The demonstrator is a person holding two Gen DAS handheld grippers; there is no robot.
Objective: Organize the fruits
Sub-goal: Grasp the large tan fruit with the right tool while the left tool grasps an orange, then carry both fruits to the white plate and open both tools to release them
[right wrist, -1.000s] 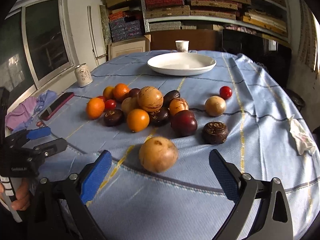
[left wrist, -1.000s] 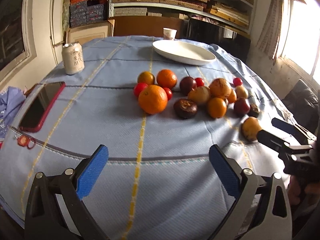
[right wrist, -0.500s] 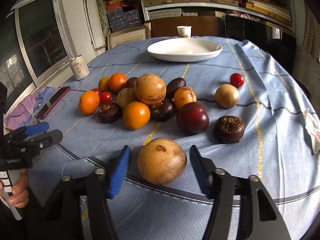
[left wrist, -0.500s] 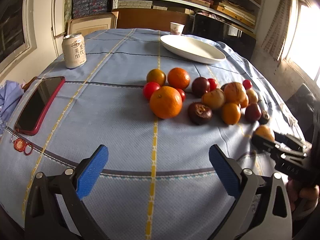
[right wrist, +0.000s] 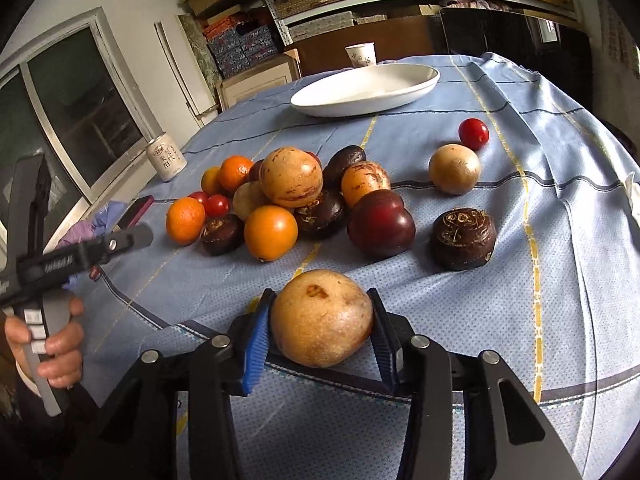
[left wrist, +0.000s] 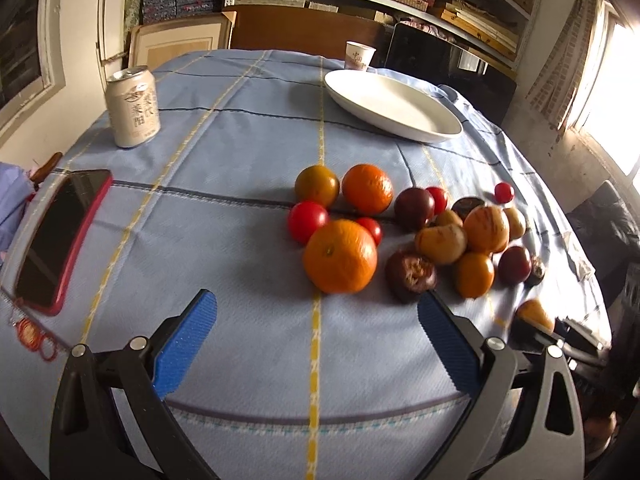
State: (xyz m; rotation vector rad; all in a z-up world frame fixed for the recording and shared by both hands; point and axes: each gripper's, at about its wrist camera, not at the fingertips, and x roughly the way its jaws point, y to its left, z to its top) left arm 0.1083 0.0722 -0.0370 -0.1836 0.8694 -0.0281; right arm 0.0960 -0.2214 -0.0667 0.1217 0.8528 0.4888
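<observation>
Fruit pile [right wrist: 304, 200] at tabletop [left wrist: 240, 208] centre, oranges, tomatoes, dark plums touching. Phone [left wrist: 56, 236] at 9 o'clock edge, can [left wrist: 132, 108] at 10 o'clock. Left hand-held gripper [left wrist: 316, 344] at 6 o'clock, jaws apart, nothing between, big orange [left wrist: 340, 256] just beyond. White plate [left wrist: 392, 106] at 1 o'clock, paper cup [left wrist: 359, 55] behind. Right hand-held gripper [right wrist: 320, 332] closing, both pads touching tan round fruit [right wrist: 322, 318] on tabletop near 5 o'clock edge, apart from pile.
</observation>
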